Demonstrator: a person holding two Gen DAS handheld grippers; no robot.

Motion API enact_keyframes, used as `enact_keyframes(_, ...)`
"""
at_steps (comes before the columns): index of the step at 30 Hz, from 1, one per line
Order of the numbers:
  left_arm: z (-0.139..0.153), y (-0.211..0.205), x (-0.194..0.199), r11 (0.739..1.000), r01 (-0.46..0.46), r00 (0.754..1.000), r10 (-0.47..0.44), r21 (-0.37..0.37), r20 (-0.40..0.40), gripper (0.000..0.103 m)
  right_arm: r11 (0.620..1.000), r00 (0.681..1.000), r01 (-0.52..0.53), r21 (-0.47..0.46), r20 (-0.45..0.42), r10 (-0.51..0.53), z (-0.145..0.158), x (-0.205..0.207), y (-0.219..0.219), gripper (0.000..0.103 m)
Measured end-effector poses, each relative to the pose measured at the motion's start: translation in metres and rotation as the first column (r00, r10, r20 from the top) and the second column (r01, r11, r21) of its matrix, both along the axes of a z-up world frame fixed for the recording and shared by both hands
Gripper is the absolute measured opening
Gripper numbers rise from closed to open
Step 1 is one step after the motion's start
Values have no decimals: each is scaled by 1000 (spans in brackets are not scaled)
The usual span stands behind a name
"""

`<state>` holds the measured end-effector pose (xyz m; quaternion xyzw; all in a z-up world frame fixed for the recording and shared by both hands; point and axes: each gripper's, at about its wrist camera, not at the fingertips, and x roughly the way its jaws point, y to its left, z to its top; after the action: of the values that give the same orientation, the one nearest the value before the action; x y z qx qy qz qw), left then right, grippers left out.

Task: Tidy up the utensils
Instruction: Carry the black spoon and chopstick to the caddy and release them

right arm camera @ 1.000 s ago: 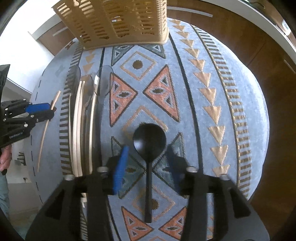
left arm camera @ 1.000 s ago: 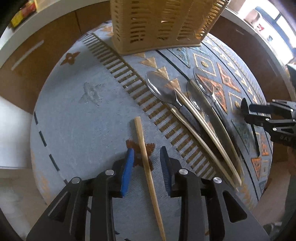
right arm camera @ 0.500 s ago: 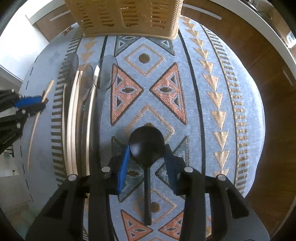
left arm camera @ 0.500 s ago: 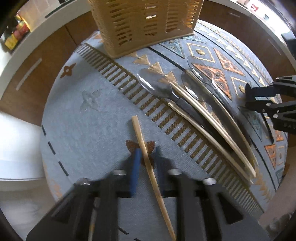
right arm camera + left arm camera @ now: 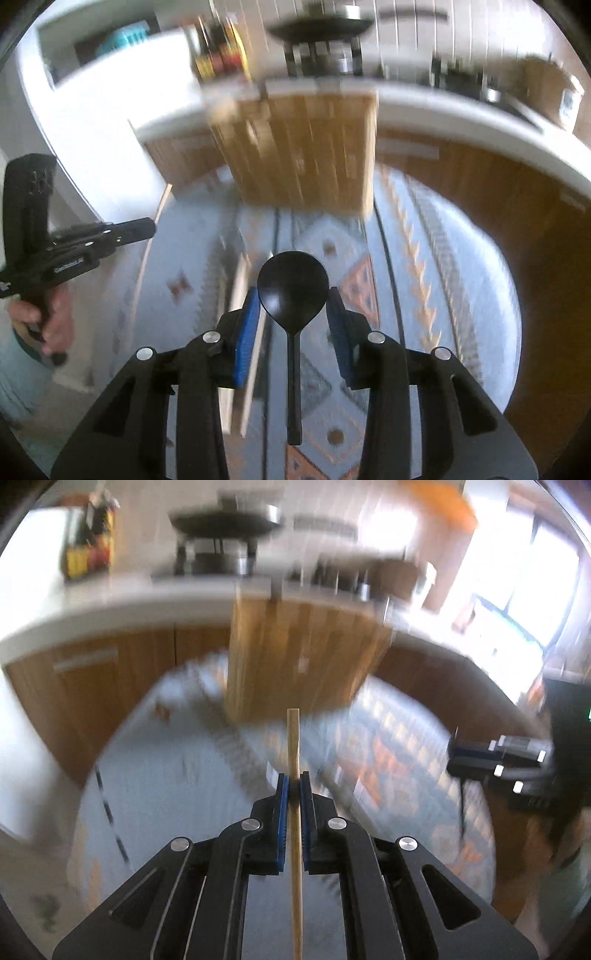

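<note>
The utensils in play are a wooden chopstick [image 5: 294, 760] and a black spoon [image 5: 293, 286], each caught in its own gripper above a patterned cloth [image 5: 166, 782].

In the left wrist view, blurred wooden cabinet fronts [image 5: 85, 686] curve across the left side under a white counter [image 5: 110, 605], with a dark pan on a stove [image 5: 225, 522] in the upper middle. The tan slatted basket [image 5: 295, 657] stands at the far end of the cloth, just above centre. Below it, at lower centre, the left gripper [image 5: 294, 779] is clamped on the chopstick: the blue pads [image 5: 282, 812] press against both sides of the thin stick, which runs upright through the frame, its tip reaching toward the basket's base and its lower end passing out at the bottom edge. At the right edge the other gripper shows dark and side-on.

In the right wrist view, a hand [image 5: 55, 321] in a pale sleeve holds the left tool at the left edge. The basket [image 5: 299, 147] sits blurred at upper centre, the counter [image 5: 480, 114] arcing behind it. At lower centre the right gripper [image 5: 293, 295] holds the spoon by its bowl; its jaws have just been closing, and the two blue pads [image 5: 245, 332] now bear on the bowl's left and right edges. The handle hangs straight down between the fingers toward the bottom of the frame. Pale utensils [image 5: 240, 295] lie streaked on the cloth [image 5: 443, 295] just left of the spoon.
</note>
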<state>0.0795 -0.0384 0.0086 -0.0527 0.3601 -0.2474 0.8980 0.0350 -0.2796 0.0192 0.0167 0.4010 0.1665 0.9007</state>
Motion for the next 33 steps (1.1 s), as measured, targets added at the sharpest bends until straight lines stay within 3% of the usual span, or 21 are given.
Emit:
enact_keyframes(3,39,4,-2,993,-44,982,63,-109,176,3,998,992,5,59,129,-13,32,0,0,34)
enact_keyframes(7,84,0,12,973,-97,919,169,-210,357,3,992,952,48,118,296,-81,79,17,0,34)
enact_keyframes(13,118,-14,51,935,-128,833,282,-331,476,3,974,861,120,190,468,-198,121,61,-2,34)
enact_keyframes(17,125,-30,68,925,-115,802,302,-363,516,4,957,772,204,209,566,-288,133,81,-10,34)
enact_keyframes(20,117,-47,85,924,-134,773,324,-357,546,4,938,728,256,232,592,-345,131,104,-21,34)
enact_keyframes(23,103,-61,103,925,-159,759,338,-345,556,4,938,744,262,228,570,-347,114,132,-28,34)
enact_keyframes(27,81,-72,125,930,-193,762,344,-314,549,4,940,771,261,218,539,-339,85,155,-31,34)
enact_keyframes(33,55,-70,135,933,-207,791,337,-295,511,4,940,804,254,228,490,-336,52,162,-34,35)
